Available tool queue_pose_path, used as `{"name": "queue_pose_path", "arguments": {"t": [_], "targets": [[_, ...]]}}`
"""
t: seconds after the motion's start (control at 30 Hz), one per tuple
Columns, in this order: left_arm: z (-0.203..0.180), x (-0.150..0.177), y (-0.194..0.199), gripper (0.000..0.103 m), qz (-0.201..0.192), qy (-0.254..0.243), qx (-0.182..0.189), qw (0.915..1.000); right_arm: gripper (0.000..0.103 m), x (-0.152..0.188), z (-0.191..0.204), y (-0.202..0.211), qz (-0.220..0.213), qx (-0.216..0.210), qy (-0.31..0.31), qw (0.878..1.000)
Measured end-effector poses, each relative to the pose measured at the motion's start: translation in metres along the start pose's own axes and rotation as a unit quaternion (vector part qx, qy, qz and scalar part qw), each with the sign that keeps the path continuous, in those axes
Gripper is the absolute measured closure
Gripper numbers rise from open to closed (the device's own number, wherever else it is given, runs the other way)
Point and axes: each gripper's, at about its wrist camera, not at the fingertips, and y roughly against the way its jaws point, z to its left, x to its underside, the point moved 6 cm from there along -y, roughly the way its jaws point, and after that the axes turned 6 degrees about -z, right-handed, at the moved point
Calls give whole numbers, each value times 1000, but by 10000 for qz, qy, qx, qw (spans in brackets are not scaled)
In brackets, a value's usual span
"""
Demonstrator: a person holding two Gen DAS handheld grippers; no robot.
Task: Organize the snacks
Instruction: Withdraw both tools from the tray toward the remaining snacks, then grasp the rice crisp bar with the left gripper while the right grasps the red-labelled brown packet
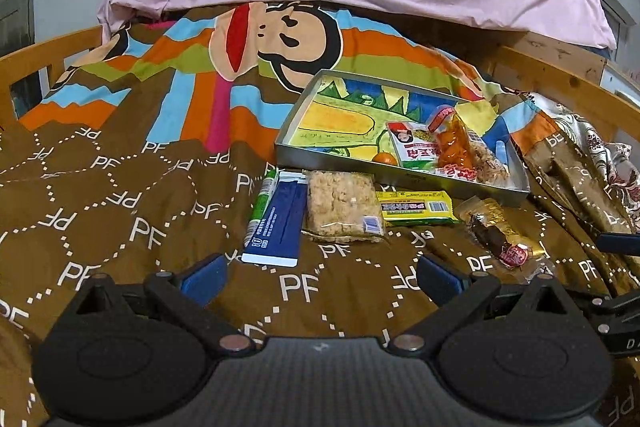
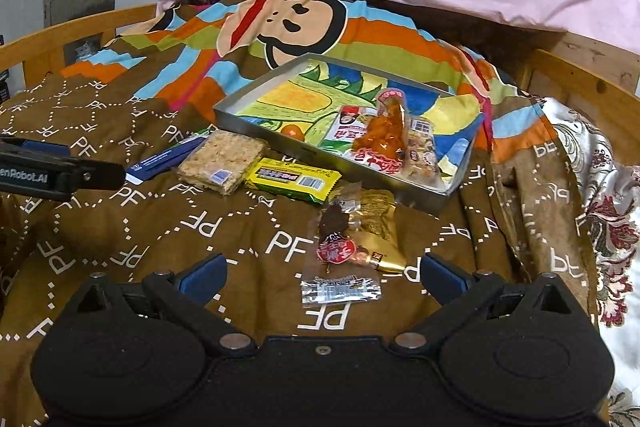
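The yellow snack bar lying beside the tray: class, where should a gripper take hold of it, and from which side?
Grip the yellow snack bar across its narrow width near the middle, coming down from above. It lies flat on the blanket, its ends close to the rice cracker block and the tray, so its long edges are probably easier to reach.

Bare blanket [image 1: 120, 219] left of the snack row [image 1: 344, 207]; tray [image 1: 288, 131] blocks behind.
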Motion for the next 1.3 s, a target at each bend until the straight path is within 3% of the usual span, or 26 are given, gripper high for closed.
{"name": "queue_pose_path", "arguments": {"t": [0.37, 0.63, 0.87, 1.1, 1.3], "targets": [[4, 0, -16, 1, 6, 28, 25, 10000, 1, 2, 6, -10, -31, -111, 76, 9999], [1, 5, -32, 1, 7, 13, 100, 9999, 1, -4, 7, -6, -379, -250, -24, 9990], [-7, 2, -46, 1, -2, 77, 267, 9996, 1, 1, 6, -17, -191, -222, 6, 9996], [-17, -10, -62, 1, -148, 218, 313, 9992, 1, -2, -4, -28, -435, 252, 464, 9977], [-35, -16, -76, 1, -119, 28, 455, 9989, 8, 8, -15, -51, -54, 451, 467, 9979]]}}
